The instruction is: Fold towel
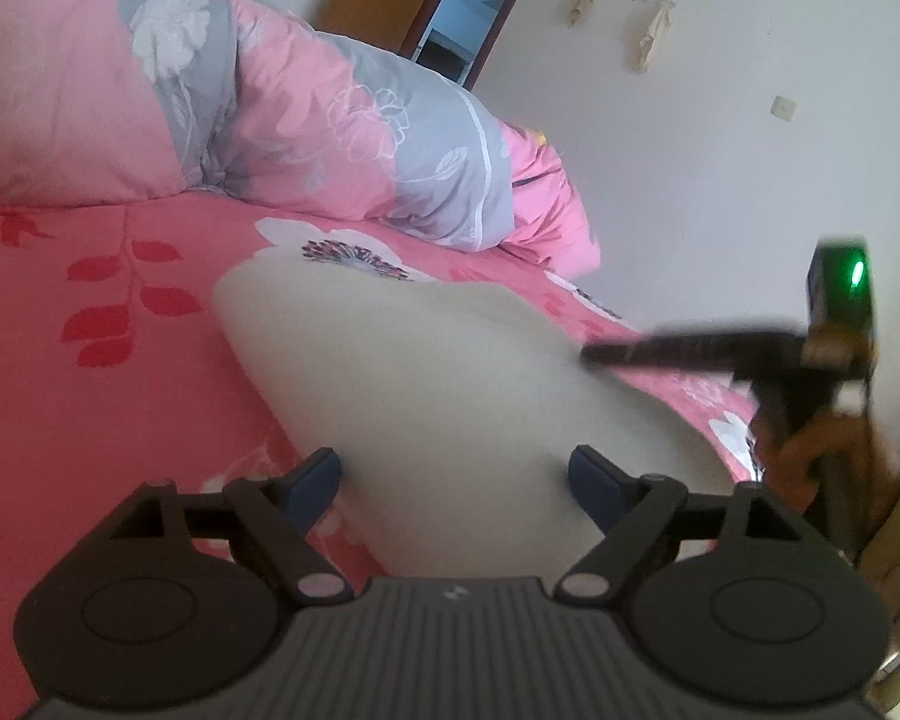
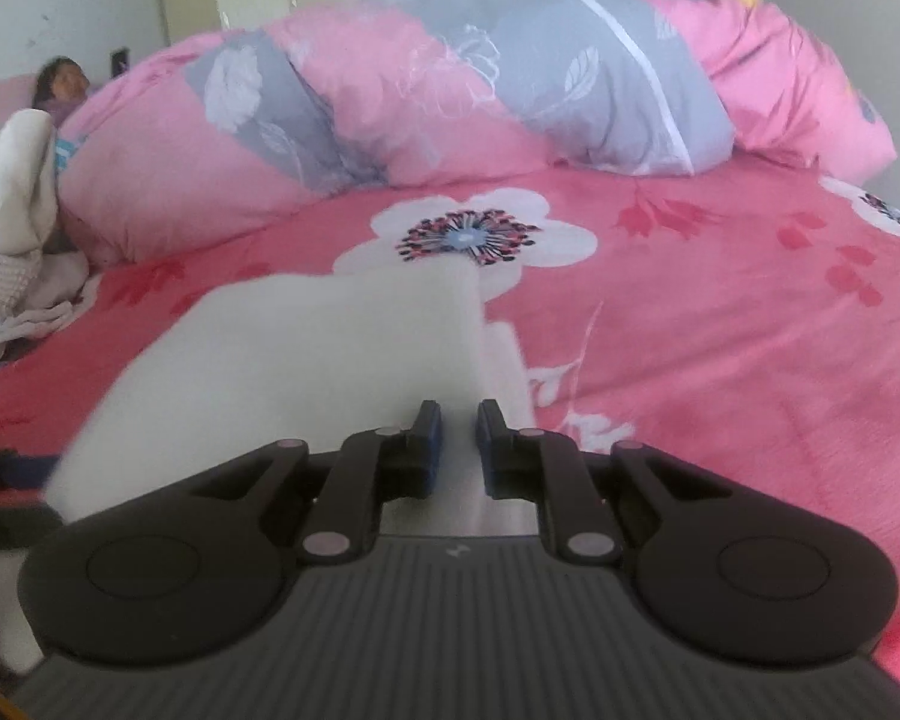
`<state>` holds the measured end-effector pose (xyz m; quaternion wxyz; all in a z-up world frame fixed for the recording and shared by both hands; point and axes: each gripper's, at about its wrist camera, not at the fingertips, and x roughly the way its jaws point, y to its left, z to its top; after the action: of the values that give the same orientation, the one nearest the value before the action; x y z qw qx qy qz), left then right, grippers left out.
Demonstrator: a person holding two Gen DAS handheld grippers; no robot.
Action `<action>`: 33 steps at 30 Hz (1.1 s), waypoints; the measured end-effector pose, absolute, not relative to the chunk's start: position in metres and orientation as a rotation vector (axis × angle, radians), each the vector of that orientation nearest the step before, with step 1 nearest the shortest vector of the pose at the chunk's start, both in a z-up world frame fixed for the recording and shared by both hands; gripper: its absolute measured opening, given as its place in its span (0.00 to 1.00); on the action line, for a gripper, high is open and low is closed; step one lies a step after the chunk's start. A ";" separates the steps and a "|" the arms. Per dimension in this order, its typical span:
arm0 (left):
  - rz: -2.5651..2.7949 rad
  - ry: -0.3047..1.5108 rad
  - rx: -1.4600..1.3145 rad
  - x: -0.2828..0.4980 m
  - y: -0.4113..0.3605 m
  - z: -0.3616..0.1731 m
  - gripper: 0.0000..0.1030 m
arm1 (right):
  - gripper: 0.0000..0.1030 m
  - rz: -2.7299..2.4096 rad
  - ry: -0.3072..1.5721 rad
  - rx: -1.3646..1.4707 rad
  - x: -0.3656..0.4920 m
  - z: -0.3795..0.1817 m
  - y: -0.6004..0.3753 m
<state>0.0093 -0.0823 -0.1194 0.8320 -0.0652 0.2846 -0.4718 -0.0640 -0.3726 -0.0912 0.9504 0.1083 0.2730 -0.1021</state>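
Grippers over the white towel on the pink bed

Left gripper (image 1: 453,468), black with 2 blue-padded fingers, stands released: jaws spread wide, both pads clear of the cloth. Left wrist view: the soft white terry towel (image 1: 414,372) lies on the pink bedspread with red leaves and white flowers (image 1: 90,360), its pale body reaching from near the flower print down between the spread fingers. The towel's outline is blurred. From the right edge the right gripper (image 1: 594,354) enters as a dark, motion-smeared bar, tip at the towel's right border; contact cannot be judged from this view. A hand (image 1: 810,444) grips its handle below a green light. Behind, a rolled pink and grey floral quilt (image 1: 306,114) sits against the white wall (image 1: 720,150).

Right wrist view: right gripper (image 2: 459,429) has its jaws drawn close with a narrow gap. White towel (image 2: 306,360) fabric fills the space under and between the pads; whether the pads pinch it cannot be told. The towel rises to a folded edge left of the fingers. A pile of pale cloths (image 2: 12,240) lies at the left edge of the bedspread (image 2: 720,330), and a person lies beyond the quilt (image 2: 450,90).
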 end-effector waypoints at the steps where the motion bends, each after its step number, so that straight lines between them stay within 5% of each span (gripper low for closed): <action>1: -0.999 0.599 -0.133 0.009 -0.083 -0.119 0.83 | 0.14 -0.198 0.546 0.234 -0.062 -0.080 -0.373; 8: -0.997 0.575 -0.117 0.006 -0.083 -0.116 0.83 | 0.14 -0.191 0.624 0.240 0.003 -0.089 -0.389; 11: -0.997 0.576 -0.119 0.005 -0.083 -0.116 0.83 | 0.24 -0.207 0.674 0.378 0.010 -0.101 -0.411; 19: -0.988 0.572 -0.126 0.002 -0.082 -0.113 0.83 | 0.21 -0.163 0.682 0.348 0.041 -0.082 -0.395; 33: -0.969 0.671 -0.125 0.003 -0.054 -0.106 0.82 | 0.21 0.208 0.784 -0.330 0.104 -0.047 -0.239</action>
<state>0.0034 -0.0545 -0.1058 0.8294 -0.0588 0.3163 -0.4567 0.1040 -0.2391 -0.0472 0.9057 -0.1599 0.3795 0.1008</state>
